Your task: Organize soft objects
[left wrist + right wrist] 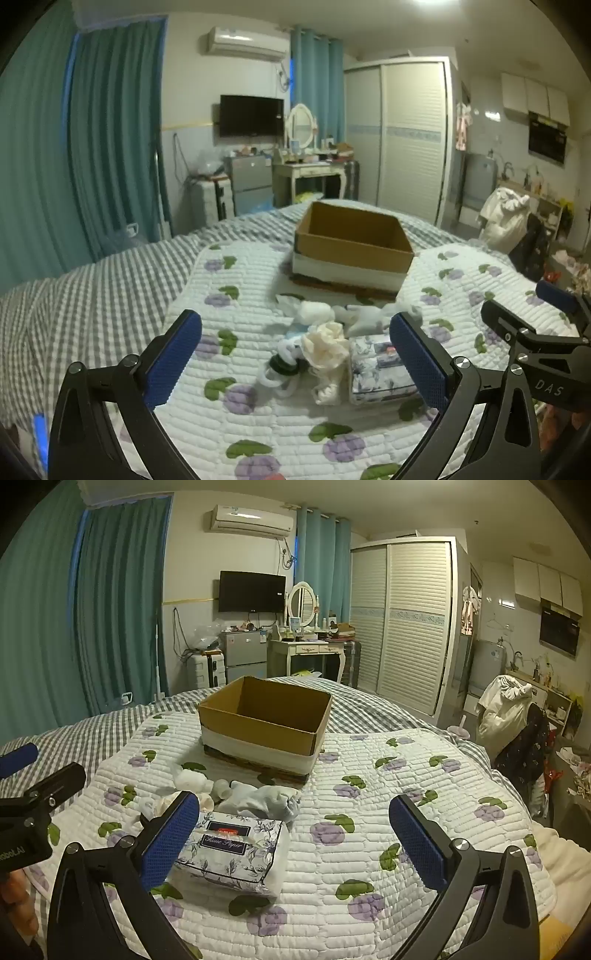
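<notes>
Blue-padded fingers frame both of my views, and both tools are spread wide with nothing between them: my left gripper (295, 354) hovers over the pile of soft things, and my right gripper (293, 840) hangs above the quilted mat (369, 812) just to the right of the pile. That white mat, printed with purple flowers and green leaves, lies over a grey checked bedspread (92, 280). Toward the mat's far edge stands an open cardboard box (351, 236), brown above and white lower down, with its inside showing bare as far as I can see. On the near side of the box, close to it but apart, the soft things lie bunched together: a tissue paper pack (231, 849) in a floral wrapper lies nearest me, its left end just beside my right tool's left finger (170, 834); a crumpled pale blue cloth (262, 799) touches its far side; a cream ruffled fabric piece (325, 349) sits against the pack's left; white balled socks (317, 312) lie nearer the box; and a small tangle with a dark green ring (282, 367) rests at the pile's left.
</notes>
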Tool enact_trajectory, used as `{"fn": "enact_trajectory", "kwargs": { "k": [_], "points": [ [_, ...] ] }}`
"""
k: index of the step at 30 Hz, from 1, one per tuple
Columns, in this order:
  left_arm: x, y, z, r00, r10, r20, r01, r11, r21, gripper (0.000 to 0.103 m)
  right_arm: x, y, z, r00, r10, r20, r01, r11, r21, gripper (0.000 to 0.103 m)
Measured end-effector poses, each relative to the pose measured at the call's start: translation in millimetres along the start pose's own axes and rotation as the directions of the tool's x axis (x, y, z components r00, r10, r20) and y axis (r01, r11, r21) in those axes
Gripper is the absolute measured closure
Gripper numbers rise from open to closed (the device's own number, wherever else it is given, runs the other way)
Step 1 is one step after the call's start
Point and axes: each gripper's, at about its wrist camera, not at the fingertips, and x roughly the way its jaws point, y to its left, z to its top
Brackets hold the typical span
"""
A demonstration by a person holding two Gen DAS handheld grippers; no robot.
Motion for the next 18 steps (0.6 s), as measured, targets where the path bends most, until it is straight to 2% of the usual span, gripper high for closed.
{"fn": "enact_trajectory", "kwargs": {
  "k": [18],
  "points": [
    [0.9, -4.3, -2.6, 1.0, -0.01, -0.008, 0.01, 1.0, -0.007, 0.0, 1.1, 2.0, -1.2, 1.0, 0.002, -0.014, -0.002, 1.0, 0.003, 0.0]
  ]
}}
